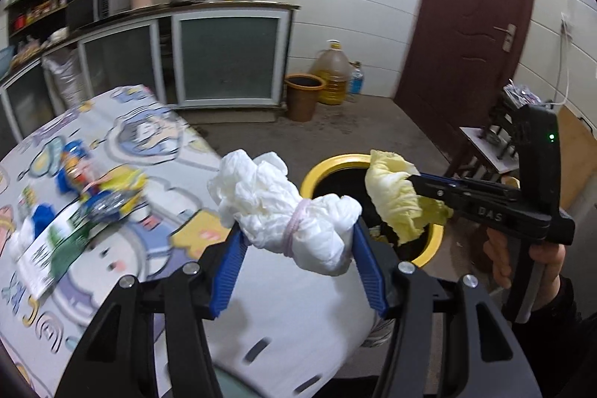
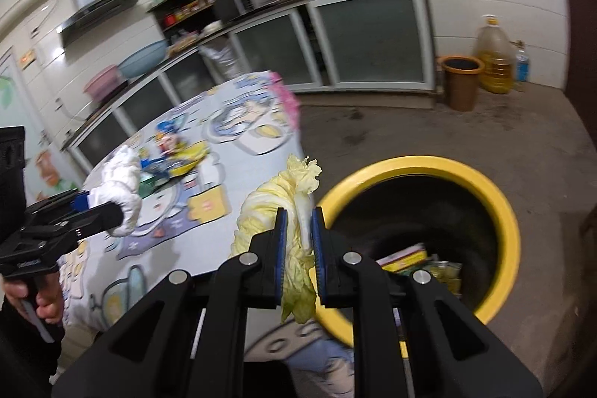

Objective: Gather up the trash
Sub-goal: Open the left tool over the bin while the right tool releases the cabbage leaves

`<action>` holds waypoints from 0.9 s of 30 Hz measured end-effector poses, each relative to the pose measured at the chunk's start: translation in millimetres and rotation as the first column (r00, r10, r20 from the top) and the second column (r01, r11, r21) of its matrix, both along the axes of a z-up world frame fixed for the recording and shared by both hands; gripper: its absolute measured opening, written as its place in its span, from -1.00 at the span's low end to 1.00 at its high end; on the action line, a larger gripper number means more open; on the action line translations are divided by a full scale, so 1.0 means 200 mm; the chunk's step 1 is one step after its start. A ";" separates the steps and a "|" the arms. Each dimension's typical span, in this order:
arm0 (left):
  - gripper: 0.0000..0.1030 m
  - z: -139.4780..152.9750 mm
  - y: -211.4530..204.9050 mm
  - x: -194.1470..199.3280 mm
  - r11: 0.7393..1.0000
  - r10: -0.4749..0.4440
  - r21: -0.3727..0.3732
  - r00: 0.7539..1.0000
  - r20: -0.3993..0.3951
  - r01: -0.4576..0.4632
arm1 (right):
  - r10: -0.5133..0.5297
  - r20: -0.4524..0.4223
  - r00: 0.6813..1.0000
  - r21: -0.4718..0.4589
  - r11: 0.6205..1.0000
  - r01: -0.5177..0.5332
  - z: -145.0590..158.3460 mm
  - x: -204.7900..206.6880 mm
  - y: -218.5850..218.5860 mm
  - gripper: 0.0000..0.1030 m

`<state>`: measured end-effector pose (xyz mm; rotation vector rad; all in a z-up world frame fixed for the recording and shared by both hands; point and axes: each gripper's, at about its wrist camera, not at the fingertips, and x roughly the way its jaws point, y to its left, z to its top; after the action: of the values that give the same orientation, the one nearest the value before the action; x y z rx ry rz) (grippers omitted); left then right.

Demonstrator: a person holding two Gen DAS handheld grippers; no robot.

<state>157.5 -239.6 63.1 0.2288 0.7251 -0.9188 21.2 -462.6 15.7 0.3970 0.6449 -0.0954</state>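
Observation:
My left gripper (image 1: 296,230) is shut on a white crumpled tissue bundle (image 1: 283,211) tied with a pink band, held above the table edge; it also shows in the right wrist view (image 2: 123,185). My right gripper (image 2: 298,215) is shut on a pale yellow cabbage leaf (image 2: 283,196), held beside the rim of the yellow-rimmed trash bin (image 2: 496,196). In the left wrist view the leaf (image 1: 399,196) hangs over the bin (image 1: 328,166). Some packaging lies inside the bin (image 2: 406,254).
The round table with a cartoon cloth (image 1: 149,137) holds snack wrappers (image 1: 89,185) and a paper carton (image 1: 44,256). A brown bucket (image 1: 303,96), an oil jug (image 1: 334,73) and a brown door (image 1: 470,6) stand behind. A small stool (image 1: 485,144) is at right.

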 end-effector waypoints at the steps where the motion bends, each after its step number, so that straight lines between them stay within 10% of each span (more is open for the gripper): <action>1: 0.03 0.00 -0.04 0.00 1.000 -0.009 0.003 1.000 0.005 0.009 | -0.012 -0.001 1.000 -0.001 1.000 0.012 -0.01 -0.01 -0.03 -0.74; 27: 0.04 -0.24 -0.72 0.07 0.991 -0.123 0.048 0.989 -0.086 0.128 | -0.246 -0.125 0.961 -0.011 0.969 0.247 -0.31 -0.05 -0.46 -0.74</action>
<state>170.6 -383.5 14.1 0.2873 0.8192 -1.0342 11.4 -554.4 -46.4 0.4780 0.7179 -0.3591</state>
